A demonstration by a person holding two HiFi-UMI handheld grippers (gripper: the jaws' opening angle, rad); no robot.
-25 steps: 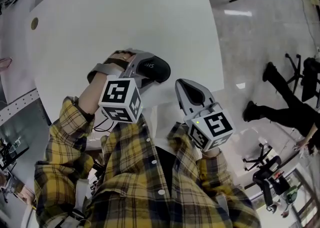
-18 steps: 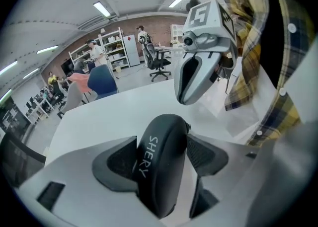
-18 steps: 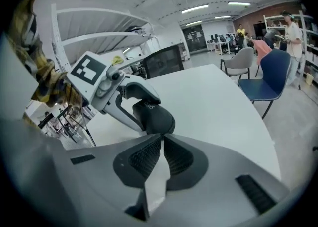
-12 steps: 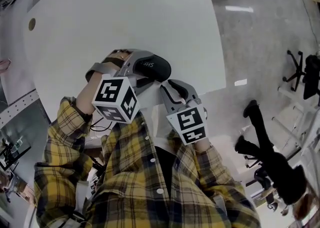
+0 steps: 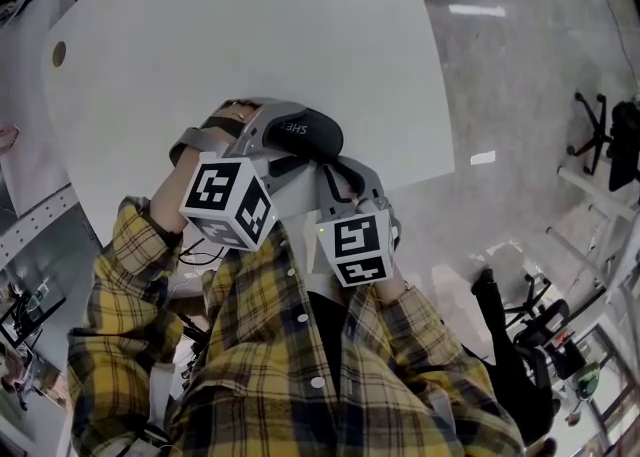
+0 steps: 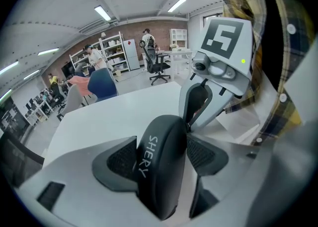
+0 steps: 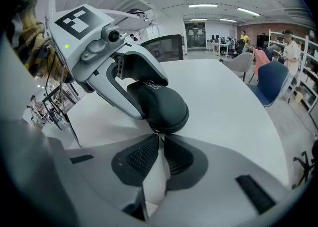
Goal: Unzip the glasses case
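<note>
A black oval glasses case (image 5: 308, 133) lettered SHERY is held just above the near edge of the white table (image 5: 250, 25). My left gripper (image 6: 161, 157) is shut on the case (image 6: 158, 171), one pad on each flat side. In the head view, the left gripper (image 5: 288, 141) comes in from the left. My right gripper (image 5: 327, 167) meets the case's right end. In the right gripper view, the right gripper (image 7: 159, 135) has its jaws together on a small zipper pull (image 7: 158, 132) just under the end of the case (image 7: 161, 106).
A round cable hole (image 5: 58, 53) lies at the table's far left. The table's right edge (image 5: 440, 125) drops to a glossy floor with office chairs (image 5: 610, 145). A yellow plaid shirt (image 5: 290, 375) fills the near side.
My right gripper has moved left and toward the case, from apart to touching its right end, with its jaws now together on the zipper pull. The left gripper and case have barely moved.
</note>
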